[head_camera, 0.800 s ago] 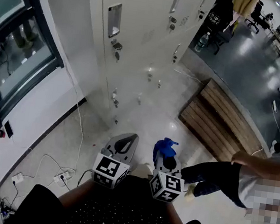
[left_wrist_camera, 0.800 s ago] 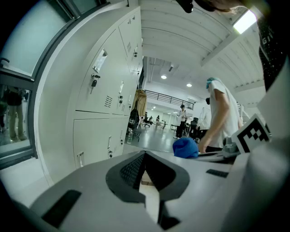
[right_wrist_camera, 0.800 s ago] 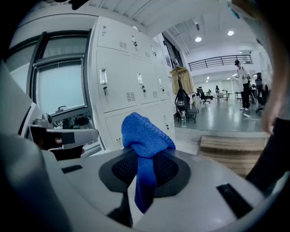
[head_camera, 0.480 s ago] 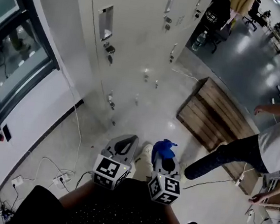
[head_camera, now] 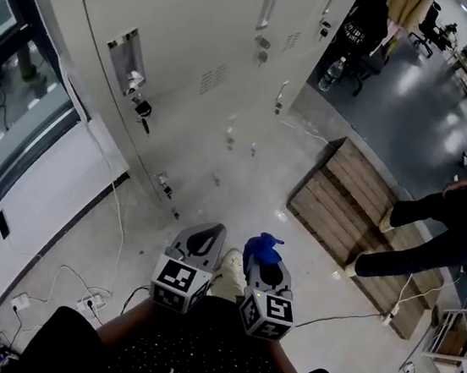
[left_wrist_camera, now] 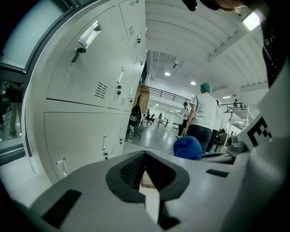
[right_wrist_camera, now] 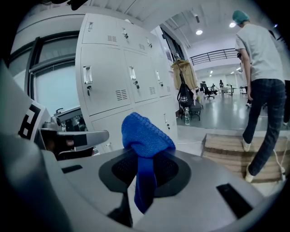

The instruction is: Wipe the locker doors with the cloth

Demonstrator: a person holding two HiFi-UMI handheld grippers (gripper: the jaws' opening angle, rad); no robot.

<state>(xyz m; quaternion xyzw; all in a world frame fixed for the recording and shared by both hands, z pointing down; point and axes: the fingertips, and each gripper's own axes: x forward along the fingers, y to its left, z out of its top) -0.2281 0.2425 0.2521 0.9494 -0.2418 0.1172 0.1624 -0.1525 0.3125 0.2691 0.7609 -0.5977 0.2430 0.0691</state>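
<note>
A bank of pale lockers is seen ahead and to the left, with every door shut. A glossy grey floor is spread below it. A wooden pallet is laid on the floor to the right of the lockers. A person in a white top and dark trousers is seen at the far right, with one foot set on the pallet.

Both grippers are held low and close to the body, side by side and pointed towards the lockers, well apart from the doors. The left gripper is seen with its jaws brought together, and nothing is held between them. The right gripper is clamped on the cloth. The cloth is blue and knitted. It is bunched above the jaws, and a strip of it is pinched between the pads and left hanging below them.

White cables are trailed over the floor by the left wall. A bottle is stood on the floor past the end of the lockers. A key is seen hanging from one lock.
</note>
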